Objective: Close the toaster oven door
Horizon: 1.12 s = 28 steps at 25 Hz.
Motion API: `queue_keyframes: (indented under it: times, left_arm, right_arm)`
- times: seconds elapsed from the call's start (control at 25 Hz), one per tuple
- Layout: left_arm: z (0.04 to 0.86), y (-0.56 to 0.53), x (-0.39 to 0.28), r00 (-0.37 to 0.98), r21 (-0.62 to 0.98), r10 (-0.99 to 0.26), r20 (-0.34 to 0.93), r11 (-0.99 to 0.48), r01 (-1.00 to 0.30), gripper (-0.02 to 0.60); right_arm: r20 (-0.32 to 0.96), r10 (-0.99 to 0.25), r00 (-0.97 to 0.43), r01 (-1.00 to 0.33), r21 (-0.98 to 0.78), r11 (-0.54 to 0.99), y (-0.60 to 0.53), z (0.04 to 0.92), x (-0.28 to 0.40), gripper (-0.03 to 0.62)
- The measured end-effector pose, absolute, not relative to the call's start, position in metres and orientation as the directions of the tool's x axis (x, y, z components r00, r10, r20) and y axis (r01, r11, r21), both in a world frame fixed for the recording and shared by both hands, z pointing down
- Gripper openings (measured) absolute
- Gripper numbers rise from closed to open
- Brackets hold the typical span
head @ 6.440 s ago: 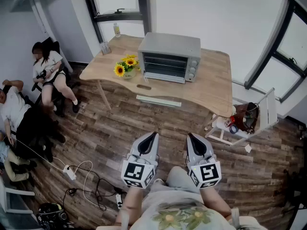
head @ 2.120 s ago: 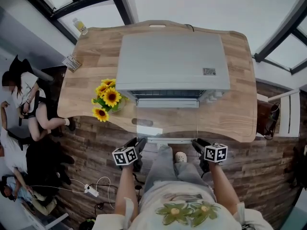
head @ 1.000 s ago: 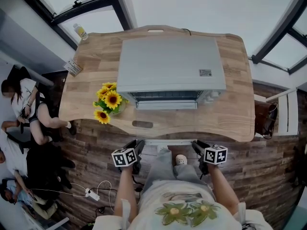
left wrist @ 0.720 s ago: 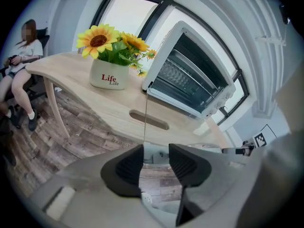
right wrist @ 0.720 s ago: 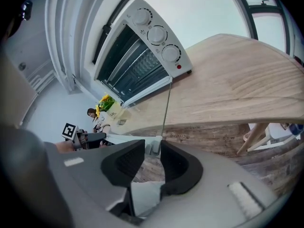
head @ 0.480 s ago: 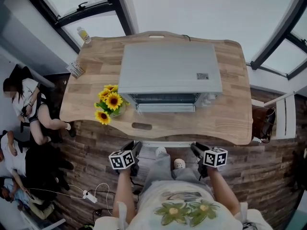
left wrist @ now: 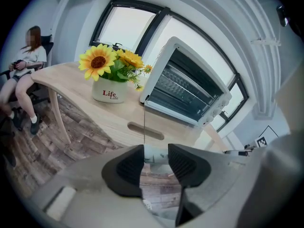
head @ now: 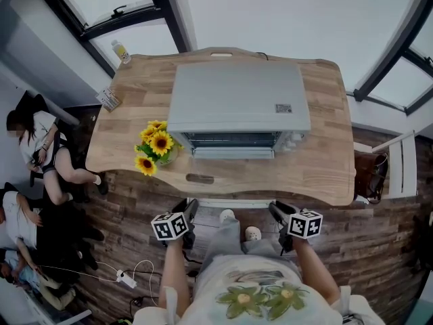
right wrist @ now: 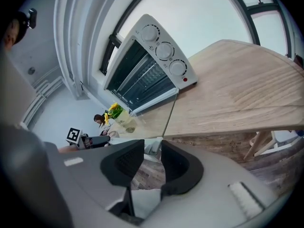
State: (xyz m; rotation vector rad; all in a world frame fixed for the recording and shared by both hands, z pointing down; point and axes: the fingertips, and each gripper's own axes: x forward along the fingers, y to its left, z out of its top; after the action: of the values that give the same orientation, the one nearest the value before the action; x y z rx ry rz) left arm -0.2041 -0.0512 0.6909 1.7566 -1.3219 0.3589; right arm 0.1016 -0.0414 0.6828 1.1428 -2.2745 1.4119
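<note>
A grey toaster oven (head: 238, 100) stands on the wooden table (head: 325, 161). Its glass door (left wrist: 144, 125) is swung down and reaches out past the table's front edge. The door's white handle bar (head: 233, 201) runs between my two grippers. My left gripper (head: 190, 209) holds the bar's left end, and in the left gripper view (left wrist: 156, 156) both pads press on it. My right gripper (head: 276, 212) holds the right end, and in the right gripper view (right wrist: 153, 154) the bar's end (right wrist: 151, 147) is clamped. The oven's knobs (right wrist: 164, 50) show on its right side.
A pot of sunflowers (head: 157, 146) stands left of the oven, close to the door's left edge. A bottle (head: 122, 51) sits at the table's far left corner. People sit at the left (head: 30, 137). A white chair with a bag (head: 379, 171) stands at the right. Cables (head: 128, 273) lie on the floor.
Several seconds ago I stood well back from the table with both grippers free. Over the last second both grippers have risen a little with the handle held between them.
</note>
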Motion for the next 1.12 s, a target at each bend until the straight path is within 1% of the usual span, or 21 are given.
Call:
queue_keyframes:
  times: [0.4, 0.56, 0.72, 0.84, 0.96, 1.08, 1.12]
  left_arm:
    - [0.673, -0.055, -0.205, 0.388, 0.489, -0.661, 0.643, -0.036, -0.872, 0.17]
    - [0.672, -0.056, -0.205, 0.381, 0.485, -0.66, 0.647, -0.029, -0.874, 0.17]
    - [0.672, -0.056, -0.206, 0.372, 0.48, -0.667, 0.646, -0.024, -0.877, 0.169]
    - [0.669, -0.056, -0.206, 0.372, 0.482, -0.673, 0.639, -0.026, -0.876, 0.169]
    - [0.667, -0.057, -0.206, 0.373, 0.484, -0.676, 0.636, -0.027, -0.875, 0.169]
    - [0.666, -0.058, -0.206, 0.368, 0.482, -0.679, 0.636, -0.023, -0.876, 0.169]
    - [0.666, -0.058, -0.206, 0.367, 0.481, -0.679, 0.636, -0.023, -0.876, 0.169]
  right_arm:
    - [0.494, -0.546, -0.677, -0.712, -0.628, 0.315, -0.046, 0.661, 0.101, 0.12]
    - [0.493, -0.542, -0.68, -0.719, -0.591, 0.365, -0.044, 0.655, 0.098, 0.173]
    - [0.55, -0.503, -0.667, -0.742, -0.551, 0.383, -0.036, 0.666, 0.095, 0.219]
    - [0.564, -0.487, -0.667, -0.744, -0.543, 0.389, -0.033, 0.672, 0.091, 0.221]
    - [0.573, -0.487, -0.659, -0.752, -0.528, 0.395, -0.034, 0.678, 0.087, 0.208]
    - [0.574, -0.487, -0.658, -0.753, -0.525, 0.398, -0.038, 0.687, 0.083, 0.179]
    - [0.572, -0.487, -0.66, -0.751, -0.525, 0.401, -0.038, 0.687, 0.082, 0.159]
